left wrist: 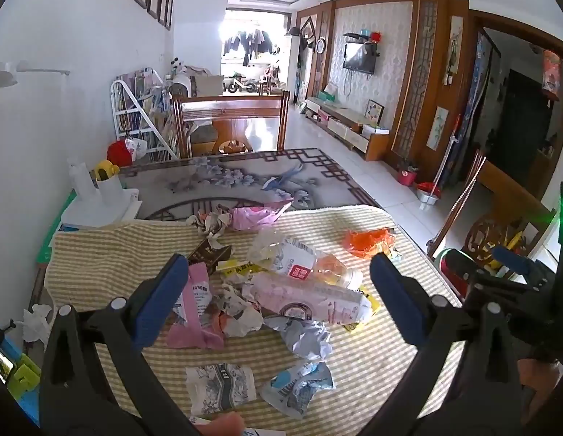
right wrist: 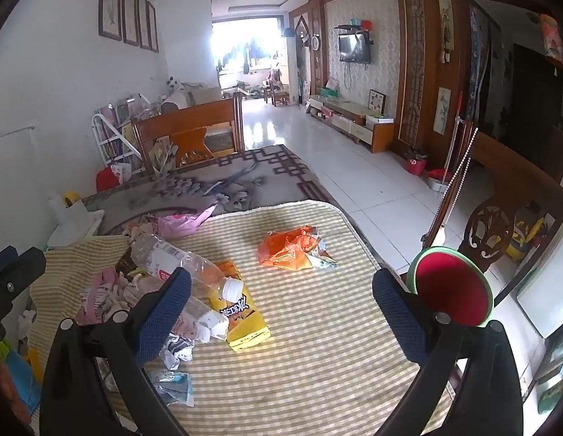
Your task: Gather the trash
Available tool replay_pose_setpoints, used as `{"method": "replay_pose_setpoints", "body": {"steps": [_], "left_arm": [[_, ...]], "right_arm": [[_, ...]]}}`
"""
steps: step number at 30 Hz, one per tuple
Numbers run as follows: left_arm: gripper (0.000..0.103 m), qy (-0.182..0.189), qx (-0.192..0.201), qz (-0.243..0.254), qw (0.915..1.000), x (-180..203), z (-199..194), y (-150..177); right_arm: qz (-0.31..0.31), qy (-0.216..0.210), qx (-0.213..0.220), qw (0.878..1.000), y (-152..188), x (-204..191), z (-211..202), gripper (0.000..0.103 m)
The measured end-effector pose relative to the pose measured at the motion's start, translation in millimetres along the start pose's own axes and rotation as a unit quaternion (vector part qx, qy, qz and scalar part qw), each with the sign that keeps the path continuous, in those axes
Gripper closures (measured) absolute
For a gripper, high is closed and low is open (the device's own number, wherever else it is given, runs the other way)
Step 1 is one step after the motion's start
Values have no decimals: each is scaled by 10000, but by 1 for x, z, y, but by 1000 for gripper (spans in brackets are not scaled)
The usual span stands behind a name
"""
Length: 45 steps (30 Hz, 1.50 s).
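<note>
Trash lies heaped on a yellow striped cloth (left wrist: 372, 359) over the table. In the left wrist view my left gripper (left wrist: 281, 292) hangs wide open above the heap: a clear plastic bottle (left wrist: 303, 259), a pink-labelled bottle (left wrist: 310, 298), pink wrappers (left wrist: 198, 312), crumpled paper (left wrist: 307, 338) and printed packets (left wrist: 219, 387). An orange wrapper (left wrist: 367, 241) lies apart at the right. In the right wrist view my right gripper (right wrist: 281, 303) is open over bare cloth (right wrist: 318, 345), between a yellow packet (right wrist: 245, 321) with the bottles (right wrist: 179, 261) and the orange wrapper (right wrist: 288, 247). Neither gripper holds anything.
A grey patterned mat (left wrist: 245, 178) covers the table's far half, with white containers (left wrist: 100, 196) at the left edge. A wooden chair (left wrist: 230, 123) stands beyond. A round red-and-green object (right wrist: 452, 287) sits off the table's right edge, beside another carved chair (right wrist: 492, 232).
</note>
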State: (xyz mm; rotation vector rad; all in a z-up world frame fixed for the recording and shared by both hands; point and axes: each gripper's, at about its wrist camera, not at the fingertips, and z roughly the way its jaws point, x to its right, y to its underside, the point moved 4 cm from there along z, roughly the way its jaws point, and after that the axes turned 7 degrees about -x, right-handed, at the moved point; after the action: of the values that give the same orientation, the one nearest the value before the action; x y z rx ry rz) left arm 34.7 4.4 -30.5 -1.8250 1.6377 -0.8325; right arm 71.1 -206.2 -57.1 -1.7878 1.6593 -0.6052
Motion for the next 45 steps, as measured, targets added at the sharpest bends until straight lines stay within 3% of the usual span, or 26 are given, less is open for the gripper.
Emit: {"method": "replay_pose_setpoints", "body": {"steps": [45], "left_arm": [[5, -126, -230, -32, 9997, -6, 10, 15]], "right_arm": [[-39, 38, -269, 9996, 10, 2, 12, 7]]}}
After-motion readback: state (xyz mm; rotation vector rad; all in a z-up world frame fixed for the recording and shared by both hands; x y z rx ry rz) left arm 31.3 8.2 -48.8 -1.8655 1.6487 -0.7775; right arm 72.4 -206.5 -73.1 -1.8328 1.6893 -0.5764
